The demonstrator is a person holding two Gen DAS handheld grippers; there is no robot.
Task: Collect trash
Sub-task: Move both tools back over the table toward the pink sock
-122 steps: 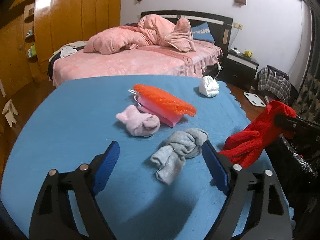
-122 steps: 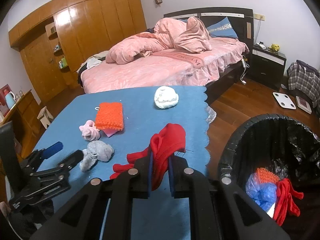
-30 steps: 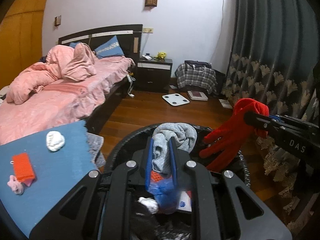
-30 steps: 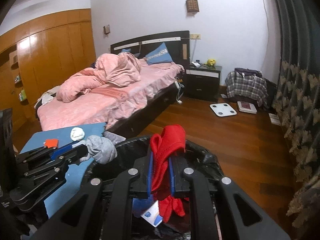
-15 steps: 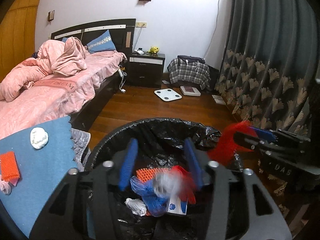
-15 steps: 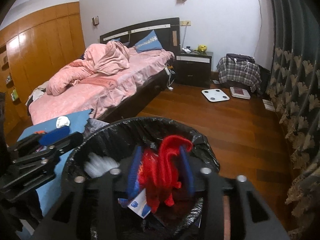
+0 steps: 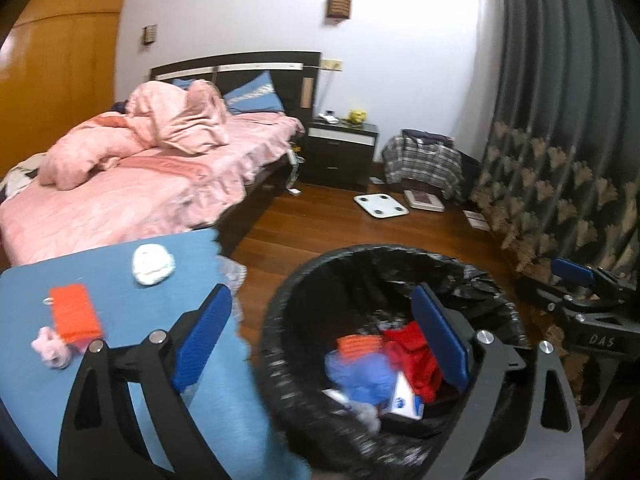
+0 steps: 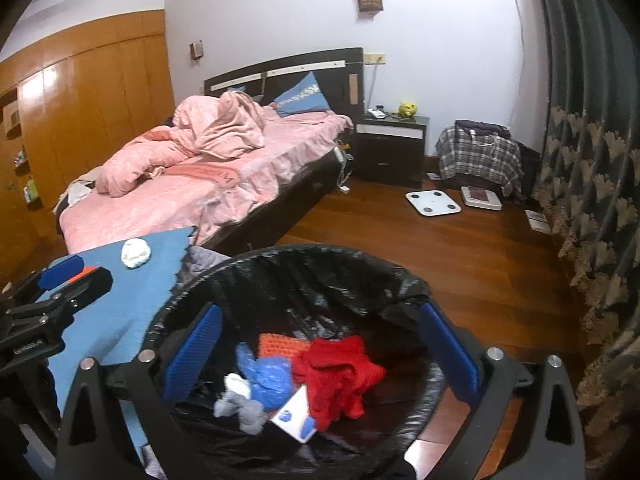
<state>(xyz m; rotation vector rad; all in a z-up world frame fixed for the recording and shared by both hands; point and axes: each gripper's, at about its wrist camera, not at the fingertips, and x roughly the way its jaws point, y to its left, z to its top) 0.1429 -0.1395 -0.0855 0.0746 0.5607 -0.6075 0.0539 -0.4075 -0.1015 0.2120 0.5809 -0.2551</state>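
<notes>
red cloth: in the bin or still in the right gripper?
In the bin. The red cloth lies on the heap inside the black-lined bin; the right gripper, jaws just opened wide, has nothing between its pads.

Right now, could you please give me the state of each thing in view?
Left gripper: open, empty, jaws just opened.
Right gripper: open, empty, jaws just opened.
Bin: lined, part full.
Red cloth: in bin.
Grey sock: in bin.
White wad: on table.
Orange pad: on table.
</notes>
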